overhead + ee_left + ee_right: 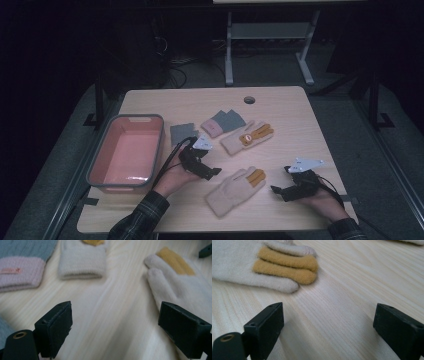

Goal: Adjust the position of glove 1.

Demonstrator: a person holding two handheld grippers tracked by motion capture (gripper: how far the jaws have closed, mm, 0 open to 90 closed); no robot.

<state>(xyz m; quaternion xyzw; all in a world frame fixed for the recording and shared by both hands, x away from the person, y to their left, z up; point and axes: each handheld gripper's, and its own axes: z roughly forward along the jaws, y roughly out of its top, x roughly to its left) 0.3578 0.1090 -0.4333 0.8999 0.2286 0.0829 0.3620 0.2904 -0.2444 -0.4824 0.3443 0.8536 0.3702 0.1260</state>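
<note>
A cream knit glove with mustard fingers (pixel 235 190) lies flat at the table's front middle. Its match (pixel 247 136) lies farther back, beside a pink-and-grey knit piece (pixel 222 122). My left gripper (pixel 210 170) hovers just left of the near glove, open, with bare wood between its pads; in the left gripper view (pixel 120 327) the near glove (pixel 175 287) lies by the right jaw. My right gripper (pixel 280 192) sits right of that glove, open and holding nothing. In the right gripper view (pixel 328 325) the glove's fingertips (pixel 284 270) lie ahead to the left.
A pink bin with a grey rim (pixel 102 152) stands on the table's left side. A flat grey knit piece (pixel 183 134) lies between the bin and the gloves. A round cable hole (pixel 249 99) is at the back. Bare wood stretches along the right side.
</note>
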